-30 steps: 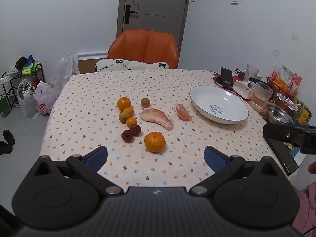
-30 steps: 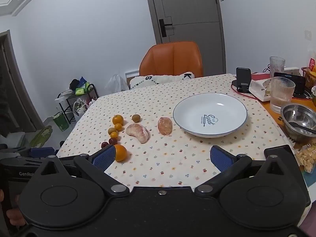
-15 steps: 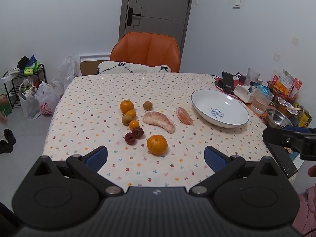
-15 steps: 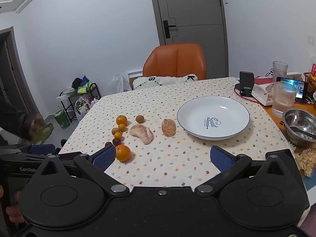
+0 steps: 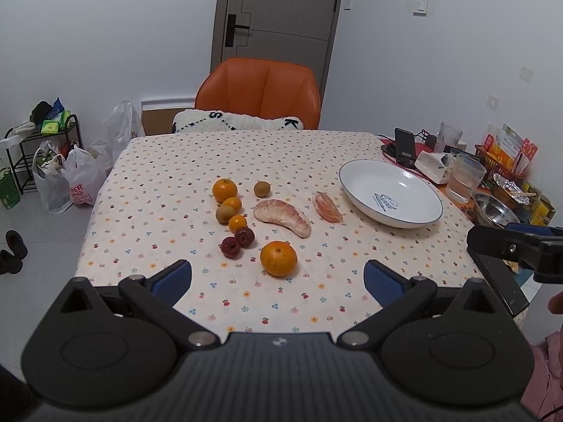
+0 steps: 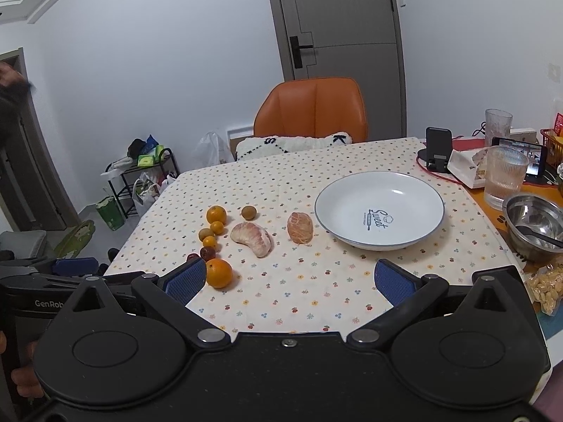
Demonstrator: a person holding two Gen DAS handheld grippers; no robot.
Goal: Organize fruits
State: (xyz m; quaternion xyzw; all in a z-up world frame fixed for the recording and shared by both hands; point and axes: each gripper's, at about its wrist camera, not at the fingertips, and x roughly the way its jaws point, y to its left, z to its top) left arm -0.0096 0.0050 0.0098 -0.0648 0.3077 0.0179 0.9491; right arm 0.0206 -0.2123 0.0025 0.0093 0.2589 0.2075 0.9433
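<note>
I'm looking across a table [image 5: 147, 190] under a flower-dotted cloth in a white room, a grey door [image 5: 278, 14] at the back; my left claw [image 5: 277, 279] hangs wide open over the near edge, holding nothing; my right claw [image 6: 290, 279] is spread just as wide, also empty, and it shows at the right rim of the left view, well off to the side of the fruit; nearest me sits a large orange [image 5: 278, 258], just ahead of the left claw's gap; just beyond it to the left, two dark red fruits [image 5: 237, 242] touch each other; from them a line runs away from me, small orange [image 5: 238, 222], brown fruit [image 5: 225, 213], another small orange [image 5: 232, 204], then a bigger orange [image 5: 225, 190]; a second brown fruit [image 5: 262, 188] sits alone near it; a peeled pomelo segment [image 5: 283, 218] lies curved in the middle, a smaller peeled piece [image 5: 328, 207] beside it on the right; further right rests the white plate [image 5: 355, 190], nothing in it; an orange chair [image 5: 258, 95] stands at the far end.
</note>
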